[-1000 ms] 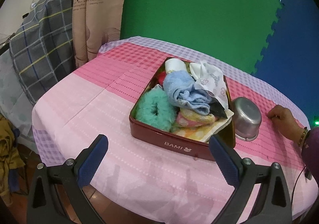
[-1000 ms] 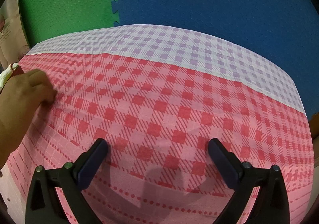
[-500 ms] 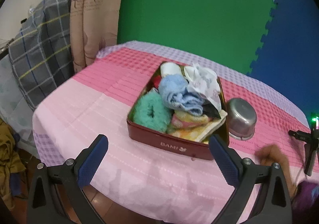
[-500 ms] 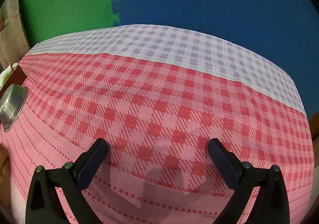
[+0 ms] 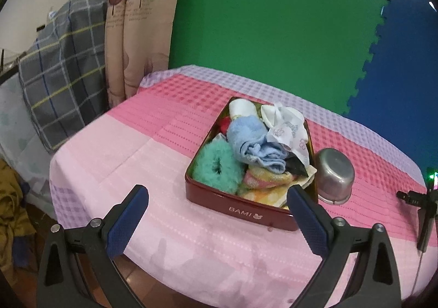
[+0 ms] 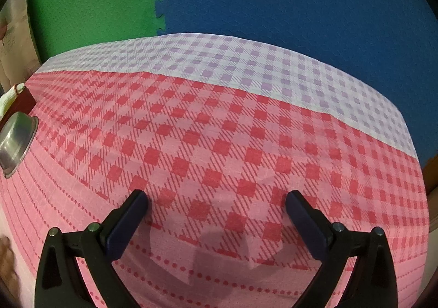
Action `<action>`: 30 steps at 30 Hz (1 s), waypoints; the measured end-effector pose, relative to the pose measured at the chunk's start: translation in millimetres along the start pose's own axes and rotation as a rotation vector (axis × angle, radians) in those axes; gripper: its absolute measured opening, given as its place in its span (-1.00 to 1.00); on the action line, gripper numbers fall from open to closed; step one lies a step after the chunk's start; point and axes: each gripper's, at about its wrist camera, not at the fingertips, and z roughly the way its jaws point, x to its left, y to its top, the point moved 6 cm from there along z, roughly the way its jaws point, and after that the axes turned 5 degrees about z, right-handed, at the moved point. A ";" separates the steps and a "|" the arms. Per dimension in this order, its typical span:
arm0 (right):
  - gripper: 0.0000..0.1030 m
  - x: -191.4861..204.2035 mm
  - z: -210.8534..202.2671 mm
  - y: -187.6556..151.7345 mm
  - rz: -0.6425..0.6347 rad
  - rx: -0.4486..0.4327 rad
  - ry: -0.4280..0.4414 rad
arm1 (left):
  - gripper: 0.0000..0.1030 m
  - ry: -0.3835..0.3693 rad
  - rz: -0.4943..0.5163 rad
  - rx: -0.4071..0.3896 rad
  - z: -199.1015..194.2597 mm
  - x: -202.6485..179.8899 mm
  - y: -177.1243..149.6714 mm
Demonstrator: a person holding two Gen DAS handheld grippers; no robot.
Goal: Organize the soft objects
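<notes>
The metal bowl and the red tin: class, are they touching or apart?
Cannot tell. In the left wrist view the metal bowl sits right beside the red tin, their edges overlapping in the picture, so neither a gap nor contact shows plainly.

A bench [image 5: 142, 160] under a pink checked cloth; a dark red tin [image 5: 235, 208] sits mid-bench; a steel bowl [image 5: 334, 175], overturned, touches its right side.

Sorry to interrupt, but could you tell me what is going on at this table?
A person holds a gripper in each hand, both open and empty. The left gripper faces a red tin piled with soft items: a teal scrunchie, a blue cloth, a white cloth. A steel bowl sits beside it. The right gripper hovers over bare tablecloth. Nothing is grasped.
</notes>
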 end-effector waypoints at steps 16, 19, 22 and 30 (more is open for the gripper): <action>1.00 -2.4 -0.4 -1.0 0.017 0.007 0.017 | 0.94 0.006 -0.027 0.032 7.6 10.2 -2.9; 1.00 -2.2 0.2 -0.7 0.016 0.007 0.017 | 0.94 0.016 -0.032 0.026 8.0 12.8 -2.1; 1.00 -2.3 0.1 -0.8 0.016 0.007 0.017 | 0.94 0.018 -0.032 0.030 8.6 13.1 -3.0; 1.00 -2.0 0.3 -0.8 0.017 0.007 0.017 | 0.94 0.010 -0.033 0.034 7.6 11.0 -3.8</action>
